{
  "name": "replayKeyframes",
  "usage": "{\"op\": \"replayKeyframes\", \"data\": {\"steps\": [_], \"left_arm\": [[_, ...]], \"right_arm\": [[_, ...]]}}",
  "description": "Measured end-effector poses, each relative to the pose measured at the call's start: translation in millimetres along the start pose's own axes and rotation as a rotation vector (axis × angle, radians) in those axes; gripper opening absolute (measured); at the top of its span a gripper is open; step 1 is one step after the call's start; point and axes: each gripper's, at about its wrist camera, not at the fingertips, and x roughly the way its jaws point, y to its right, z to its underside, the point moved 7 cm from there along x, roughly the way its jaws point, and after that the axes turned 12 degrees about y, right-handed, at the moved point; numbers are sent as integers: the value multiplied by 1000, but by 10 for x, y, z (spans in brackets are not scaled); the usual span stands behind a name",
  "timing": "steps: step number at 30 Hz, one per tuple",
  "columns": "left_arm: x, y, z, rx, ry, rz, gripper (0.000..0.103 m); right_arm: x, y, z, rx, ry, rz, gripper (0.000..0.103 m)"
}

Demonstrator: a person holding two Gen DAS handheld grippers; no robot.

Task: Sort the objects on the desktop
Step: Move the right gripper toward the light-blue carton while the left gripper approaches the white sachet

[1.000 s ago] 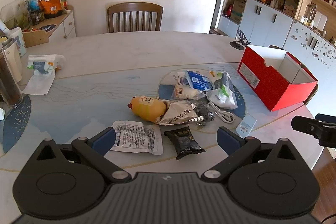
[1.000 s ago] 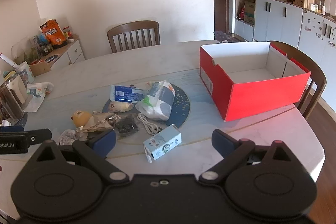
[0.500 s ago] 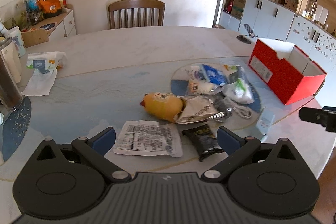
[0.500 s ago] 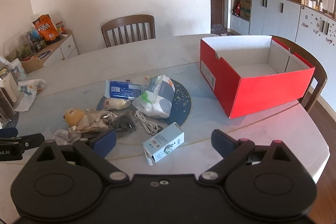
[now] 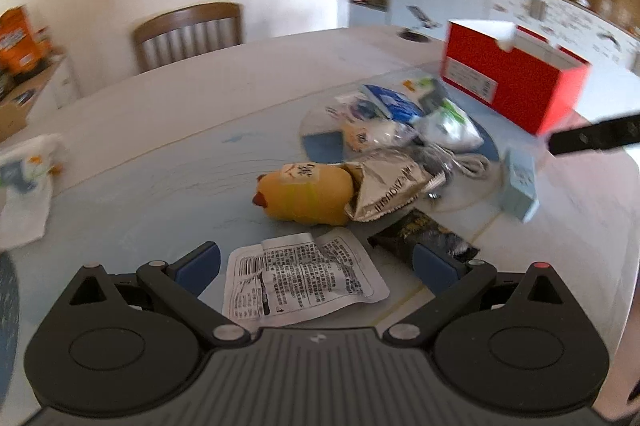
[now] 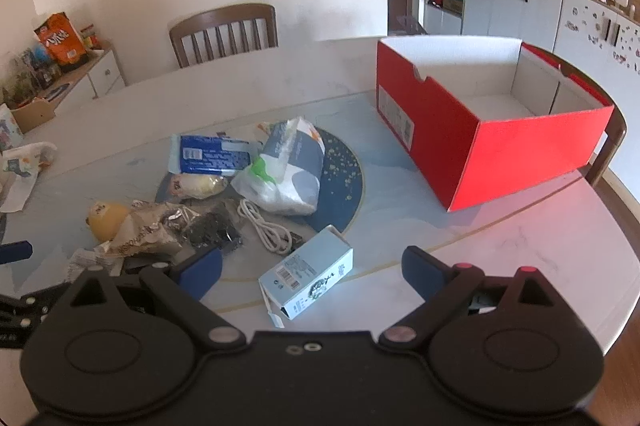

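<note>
Nearest the left hand-held gripper (image 5: 316, 260) lies a flat white sachet (image 5: 302, 276) printed with black text, directly between its spread, empty fingers and resting on the desk (image 5: 160, 130). Its long axis runs roughly across the gap from finger to finger, so a pinch would likely have to take it by the short edges or after a turn of the wrist. Just to the right, touching the right fingertip's side, sits a dark snack packet (image 5: 424, 236).

The right hand-held gripper (image 6: 312, 266) is likewise released and holds nothing. Right ahead of it, between its fingers, lies a pale blue carton (image 6: 306, 278), tipped on its side with one end flap open; its long axis angles away toward the right, toward the red box (image 6: 480, 122). This hand is the nearer one to both carton and box, so the carton looks like its natural pick.

Farther out, a yellow duck-shaped pack (image 5: 306, 192) touches a crumpled silver foil wrapper (image 5: 386, 186), then a white cable (image 6: 264, 226), a soft tissue pack (image 6: 286, 170) and a blue packet (image 6: 212, 154). The red box stands open and appears empty beyond the pile.
</note>
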Motion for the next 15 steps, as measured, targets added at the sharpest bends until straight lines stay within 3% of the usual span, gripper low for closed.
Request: {"op": "replayKeyframes", "data": {"steps": [5, 15], "left_arm": [[118, -10, 56, 121, 0, 108, 103], [277, -76, 137, 228, -11, 235, 103]], "right_arm": [[133, -12, 36, 9, -24, 32, 95], [343, -53, 126, 46, -65, 98, 93]]}}
